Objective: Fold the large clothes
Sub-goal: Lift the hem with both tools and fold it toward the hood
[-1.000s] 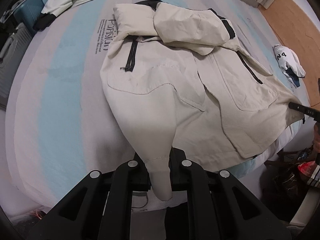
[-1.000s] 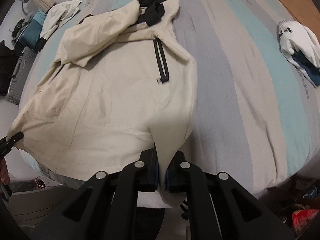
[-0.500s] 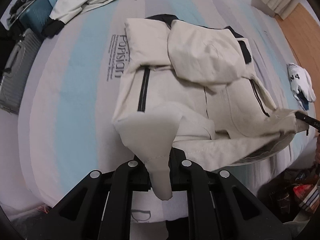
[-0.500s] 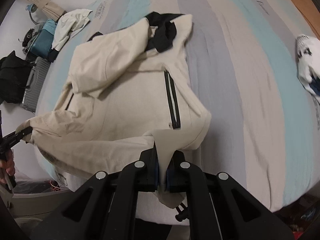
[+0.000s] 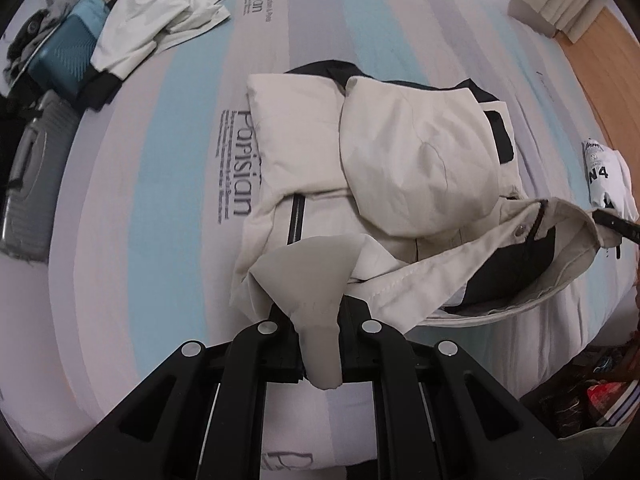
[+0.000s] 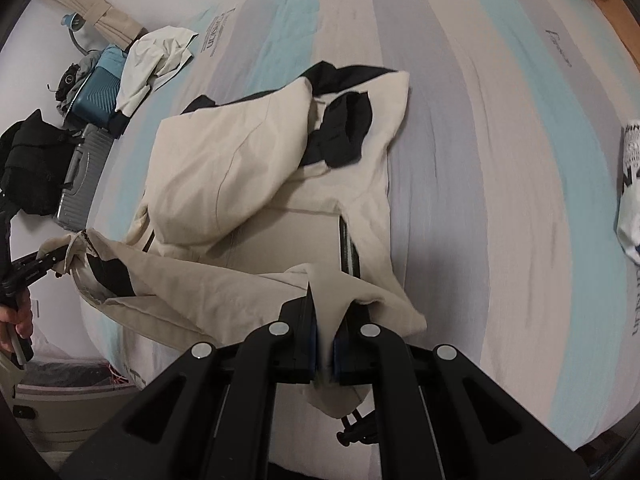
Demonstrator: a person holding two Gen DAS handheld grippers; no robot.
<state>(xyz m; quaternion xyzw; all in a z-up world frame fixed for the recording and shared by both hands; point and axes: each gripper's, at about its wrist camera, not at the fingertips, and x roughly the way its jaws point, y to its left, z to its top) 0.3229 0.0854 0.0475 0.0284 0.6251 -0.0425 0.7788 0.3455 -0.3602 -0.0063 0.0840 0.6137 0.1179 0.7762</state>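
A cream jacket [image 5: 416,168] with black lining and black zips lies on the striped bed [image 5: 152,208], sleeves and hood folded over its chest. My left gripper [image 5: 318,320] is shut on one bottom hem corner. My right gripper [image 6: 326,320] is shut on the other hem corner of the jacket [image 6: 224,176]. Both hold the hem lifted above the bed, over the lower body, so the black lining shows underneath. The right gripper also shows at the right edge of the left wrist view [image 5: 612,224].
A white garment [image 5: 160,20] lies at the bed's far left corner, by a teal suitcase [image 5: 68,56] and a grey suitcase [image 5: 28,184]. A white printed shirt [image 5: 604,176] lies at the right. A wooden floor [image 5: 600,64] lies beyond.
Both grippers have lifted the hem and carried it forward toward the collar. The lower part of the jacket has come off the bed and folds over itself.
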